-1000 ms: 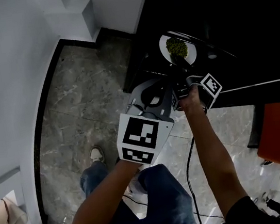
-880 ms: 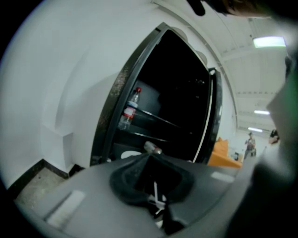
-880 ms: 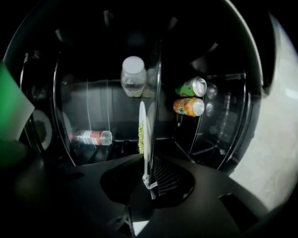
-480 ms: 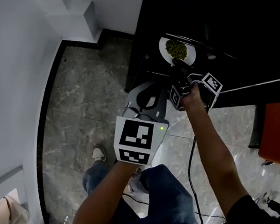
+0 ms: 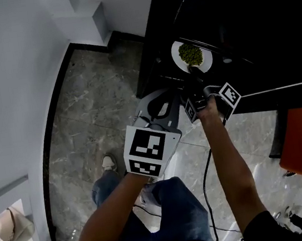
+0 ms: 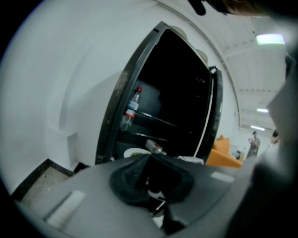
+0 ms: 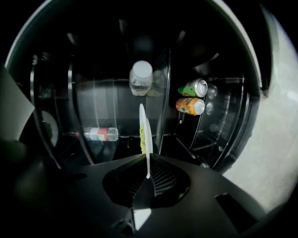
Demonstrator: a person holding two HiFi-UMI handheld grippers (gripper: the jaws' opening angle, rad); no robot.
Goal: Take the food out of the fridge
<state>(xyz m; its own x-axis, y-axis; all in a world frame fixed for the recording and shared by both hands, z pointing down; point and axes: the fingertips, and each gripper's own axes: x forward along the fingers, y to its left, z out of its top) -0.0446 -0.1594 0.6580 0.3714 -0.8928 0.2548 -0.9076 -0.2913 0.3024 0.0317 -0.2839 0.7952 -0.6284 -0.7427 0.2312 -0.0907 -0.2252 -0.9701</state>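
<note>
Pinching plate (image 5: 176,57) rim in right gripper (image 5: 192,75); left gripper (image 6: 150,160) pressed together, empty.
Draw straight out of fridge (image 5: 249,24), level, lest greens (image 5: 190,53) slide.

The head view is evenly bright: the white wall (image 5: 10,82) at left is well lit and the marble floor (image 5: 93,109) shines at lower right. The fridge (image 5: 247,13) at upper right is near black, and only the white plate (image 5: 176,57) catches light. The left gripper view is soft, bowed and dark-cornered. Ceiling lamps (image 6: 272,39) flare at upper right, and the left gripper (image 6: 150,157) is a blurred grey mass below. The right gripper view is dim inside a black ring. The cans (image 7: 190,106) and bottle (image 7: 140,78) glint, and the right edge is washed out.
</note>
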